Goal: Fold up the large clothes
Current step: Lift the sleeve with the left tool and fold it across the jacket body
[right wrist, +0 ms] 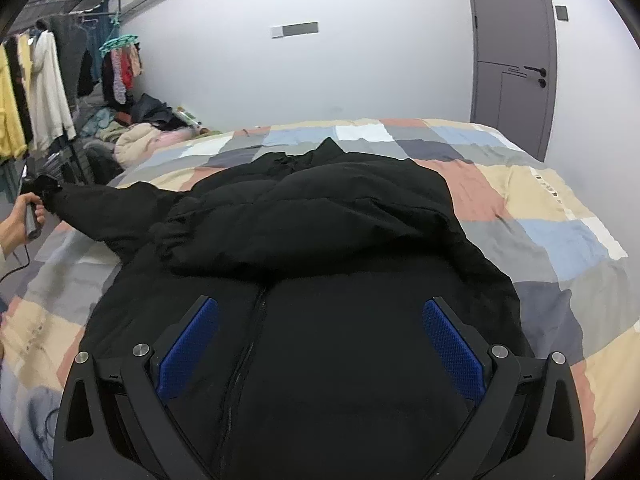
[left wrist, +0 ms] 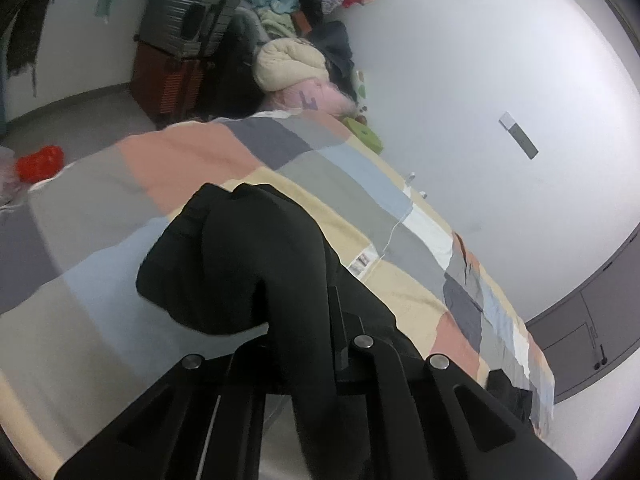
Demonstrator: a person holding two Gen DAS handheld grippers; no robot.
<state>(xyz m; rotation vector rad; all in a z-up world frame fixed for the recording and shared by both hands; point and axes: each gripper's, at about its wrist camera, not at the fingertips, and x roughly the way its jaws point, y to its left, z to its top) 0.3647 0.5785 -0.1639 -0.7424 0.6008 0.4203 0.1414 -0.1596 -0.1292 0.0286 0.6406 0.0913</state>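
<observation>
A large black padded jacket (right wrist: 320, 216) lies spread on the patchwork bed cover (right wrist: 540, 216), zipper up, one sleeve folded across its chest. My right gripper (right wrist: 320, 320) is open and empty, its blue pads (right wrist: 452, 344) hovering over the jacket's lower front. My left gripper (left wrist: 304, 320) is shut on the other sleeve's cuff (left wrist: 224, 256) and holds it lifted out to the left of the bed; it shows in the right wrist view (right wrist: 38, 190) at the far left, in a hand.
The patchwork cover (left wrist: 100, 208) fills the bed. Piled clothes and bedding (left wrist: 288, 64) and stacked suitcases (left wrist: 176, 48) stand past the bed's end. A clothes rack (right wrist: 36, 88) is at left. A grey door (right wrist: 512, 60) is in the wall behind.
</observation>
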